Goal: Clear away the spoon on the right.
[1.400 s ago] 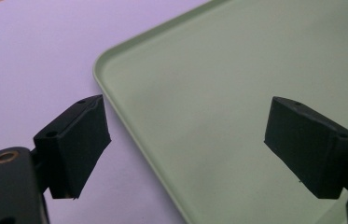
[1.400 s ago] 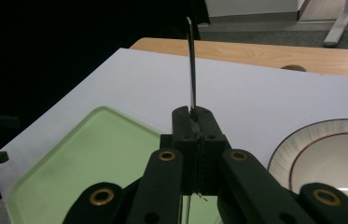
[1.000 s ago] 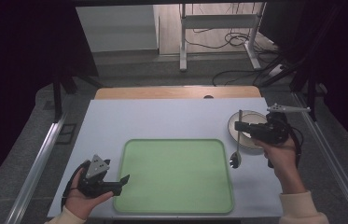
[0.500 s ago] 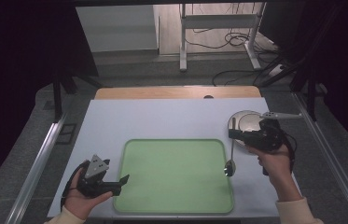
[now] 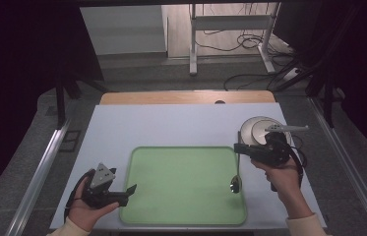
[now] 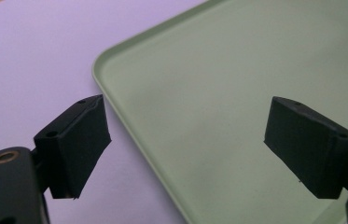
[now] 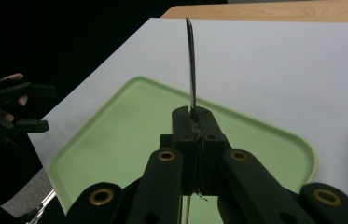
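Where the pale table (image 5: 171, 125) ends at 12 o'clock, a wooden edge and a dark room with floor cables lie beyond. A green tray (image 5: 183, 184) sits at the table's 6 o'clock, a plate (image 5: 257, 129) at 3 o'clock. The right gripper (image 5: 237, 147) is clenched on a spoon (image 5: 235, 182), whose bowl hangs over the tray's 3 o'clock rim. The left gripper (image 5: 129, 192), jaws spread and grasping nothing, sits at the tray's 8 o'clock corner.

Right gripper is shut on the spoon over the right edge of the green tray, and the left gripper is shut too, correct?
Not quite. The left gripper is open: the left gripper view shows its jaws wide apart with nothing between them. The rest stands: the right gripper is shut on the spoon over the green tray's right edge.
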Available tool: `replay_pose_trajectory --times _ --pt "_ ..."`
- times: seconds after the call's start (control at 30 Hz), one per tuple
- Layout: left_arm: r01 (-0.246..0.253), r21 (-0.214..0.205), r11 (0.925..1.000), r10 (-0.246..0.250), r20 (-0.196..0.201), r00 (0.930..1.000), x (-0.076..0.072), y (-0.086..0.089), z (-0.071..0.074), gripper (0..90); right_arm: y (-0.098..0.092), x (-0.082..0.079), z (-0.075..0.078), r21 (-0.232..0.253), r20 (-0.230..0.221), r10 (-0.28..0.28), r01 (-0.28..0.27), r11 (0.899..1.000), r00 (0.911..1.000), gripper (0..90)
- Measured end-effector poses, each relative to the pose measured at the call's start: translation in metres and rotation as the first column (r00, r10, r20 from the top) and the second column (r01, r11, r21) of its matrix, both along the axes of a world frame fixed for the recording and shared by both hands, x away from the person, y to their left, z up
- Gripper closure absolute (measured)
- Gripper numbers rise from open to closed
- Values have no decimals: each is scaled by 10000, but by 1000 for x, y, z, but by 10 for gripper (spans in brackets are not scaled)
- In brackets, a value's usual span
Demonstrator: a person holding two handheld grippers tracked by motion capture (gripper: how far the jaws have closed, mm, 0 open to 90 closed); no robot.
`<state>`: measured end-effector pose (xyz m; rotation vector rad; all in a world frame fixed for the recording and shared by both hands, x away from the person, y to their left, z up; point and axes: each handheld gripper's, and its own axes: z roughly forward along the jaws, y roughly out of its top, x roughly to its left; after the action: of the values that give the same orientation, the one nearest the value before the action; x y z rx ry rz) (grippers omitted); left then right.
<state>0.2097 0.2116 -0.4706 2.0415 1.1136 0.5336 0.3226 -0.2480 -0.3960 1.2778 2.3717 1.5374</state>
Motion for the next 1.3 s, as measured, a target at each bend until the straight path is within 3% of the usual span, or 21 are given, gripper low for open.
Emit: replay_pose_trajectory --times 0.33,0.57,0.9,1.07,1.3 --pt "68 32 10000 -68 3 10000 -1 0 1 139 13 -6 -12 -125 -370 307 -312 9994 9988 885" --pt "99 20 9999 -99 -46 9999 0 0 1 139 26 -6 -28 -449 -1074 300 -350 9984 9938 885" --pt "115 121 9999 -114 -33 9999 0 -3 1 137 44 11 -66 -1149 -2539 -285 -8 9934 9668 880" --pt "98 105 9999 -98 -57 9999 0 -2 0 136 53 16 -79 -1817 -2750 -735 232 9831 9586 866" --pt "123 116 9999 -122 -75 9999 0 -2 0 136 58 19 -91 -2090 -2985 -1120 496 9766 9478 858"
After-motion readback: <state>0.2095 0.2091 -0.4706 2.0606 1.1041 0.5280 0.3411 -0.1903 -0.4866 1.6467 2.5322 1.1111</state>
